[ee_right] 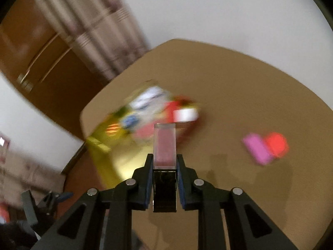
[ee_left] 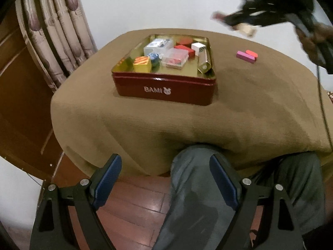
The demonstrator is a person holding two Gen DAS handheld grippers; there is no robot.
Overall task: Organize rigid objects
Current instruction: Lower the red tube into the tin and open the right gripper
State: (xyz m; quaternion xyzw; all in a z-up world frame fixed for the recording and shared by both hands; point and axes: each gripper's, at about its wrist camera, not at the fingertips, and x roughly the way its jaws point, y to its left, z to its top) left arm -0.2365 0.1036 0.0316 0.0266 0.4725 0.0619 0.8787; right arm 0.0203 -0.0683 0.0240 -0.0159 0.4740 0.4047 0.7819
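Observation:
A red tin (ee_left: 164, 87) marked BAMI stands on the tan-covered table (ee_left: 239, 108), holding several small boxes and blocks. My right gripper (ee_right: 165, 160) is shut on a slim clear bar with a pink core and a black base (ee_right: 165, 148), held above the table; the tin (ee_right: 104, 145) is blurred beyond it. In the left wrist view that gripper (ee_left: 226, 18) hangs blurred at the upper right. A purple block (ee_left: 245, 56) and a red block (ee_left: 251, 53) lie together on the cloth. My left gripper (ee_left: 165, 167) stands open over the person's knee, off the table's near edge.
Curtains (ee_left: 56, 33) and a brown wooden door (ee_left: 18, 95) stand to the left of the table. A person's grey trouser legs (ee_left: 197, 198) sit under the near edge, over a wooden floor. A thin cable (ee_left: 323, 112) hangs down at the right.

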